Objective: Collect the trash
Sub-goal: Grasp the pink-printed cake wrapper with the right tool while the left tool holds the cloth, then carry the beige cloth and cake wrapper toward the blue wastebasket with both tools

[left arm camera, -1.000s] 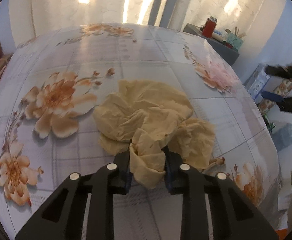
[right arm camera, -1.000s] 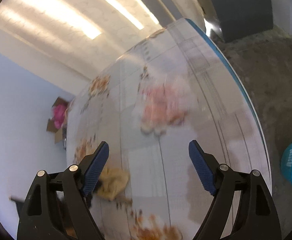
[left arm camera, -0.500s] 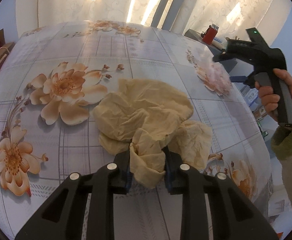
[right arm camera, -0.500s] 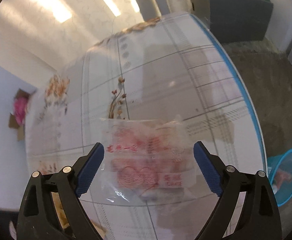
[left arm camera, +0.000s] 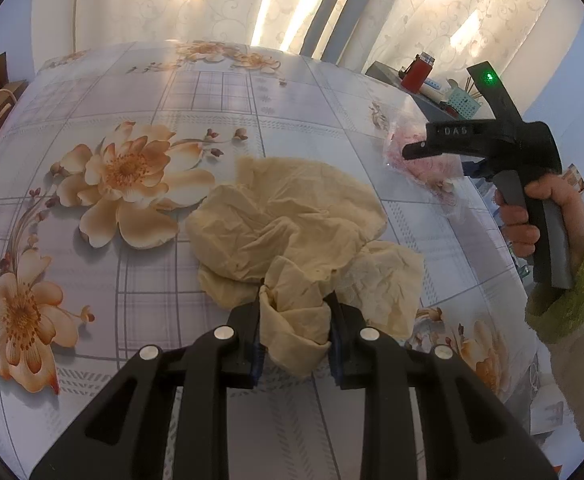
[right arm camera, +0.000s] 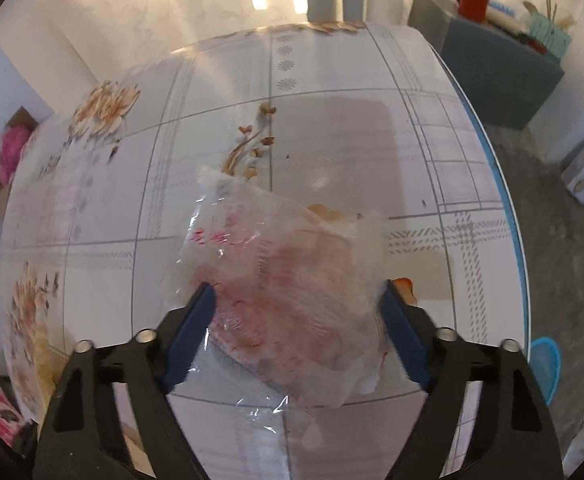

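The right gripper (right arm camera: 296, 312) had swung down over the clear plastic wrapper (right arm camera: 283, 280), jaws closing around it but not yet pinching, while the left gripper (left arm camera: 294, 320) kept clamping the yellow tissue (left arm camera: 283, 232).

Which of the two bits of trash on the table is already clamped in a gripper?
The crumpled tan paper, pinched by the left gripper. The clear red-printed wrapper only lies between the right gripper's closing jaws.

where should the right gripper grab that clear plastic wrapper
Across its crumpled middle, from above. The clear plastic wrapper lies flat on the table, and the right gripper, its jaws just closing, already straddles it, one pad on each side.
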### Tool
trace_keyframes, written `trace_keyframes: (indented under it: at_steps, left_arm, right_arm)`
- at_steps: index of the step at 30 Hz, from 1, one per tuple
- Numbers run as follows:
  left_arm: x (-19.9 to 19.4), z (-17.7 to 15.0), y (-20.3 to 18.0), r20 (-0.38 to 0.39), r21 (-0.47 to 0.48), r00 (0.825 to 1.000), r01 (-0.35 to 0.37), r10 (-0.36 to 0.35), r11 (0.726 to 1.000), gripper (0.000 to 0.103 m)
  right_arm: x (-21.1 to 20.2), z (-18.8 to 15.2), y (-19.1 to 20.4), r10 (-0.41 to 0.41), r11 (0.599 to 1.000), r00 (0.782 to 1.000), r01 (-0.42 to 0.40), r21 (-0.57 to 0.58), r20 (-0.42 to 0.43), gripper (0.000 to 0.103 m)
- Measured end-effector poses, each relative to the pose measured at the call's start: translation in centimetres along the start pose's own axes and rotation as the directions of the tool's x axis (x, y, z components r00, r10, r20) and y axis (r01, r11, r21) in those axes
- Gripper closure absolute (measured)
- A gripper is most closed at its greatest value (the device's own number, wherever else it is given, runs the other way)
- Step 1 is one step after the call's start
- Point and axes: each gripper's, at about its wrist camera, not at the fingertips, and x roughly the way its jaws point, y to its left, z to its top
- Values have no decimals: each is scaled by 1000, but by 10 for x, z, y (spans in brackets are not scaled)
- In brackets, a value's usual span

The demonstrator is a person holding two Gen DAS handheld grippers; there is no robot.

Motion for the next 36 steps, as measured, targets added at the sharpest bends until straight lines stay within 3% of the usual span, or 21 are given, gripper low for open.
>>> trace_keyframes:
  at_steps: [3, 5, 7, 16, 24, 36]
  left_arm:
    - [-1, 0, 0, 1, -2, 1000, -2, 2, 1000, 79]
    - [-1, 0, 0, 3, -4, 1000, -4, 4, 1000, 79]
    - [-1, 0, -1, 2, -4, 1000, -6, 6, 1000, 79]
    - [0, 2, -5, -10, 8, 1000, -22, 22, 1000, 81]
    - [-14, 2, -15, 21, 27, 999, -32, 32, 999, 84]
    - [-47, 5, -62, 123, 182, 989, -104, 82, 978, 84]
  right_arm:
    - [-4, -7, 5, -21, 999, 1000, 21, -30, 19, 55]
    - [-9, -13, 7, -38, 997, 999, 40, -59, 33, 75]
    - [-13, -21, 9, -45, 995, 998, 50, -87, 51, 81]
    - [-60, -57, 2, -39, 993, 986, 57, -107, 163, 89]
    - [-105, -102, -20, 45, 999, 971, -40, -28, 234, 90]
    - [-130, -155, -41, 124, 986, 955, -148, 71, 271, 90]
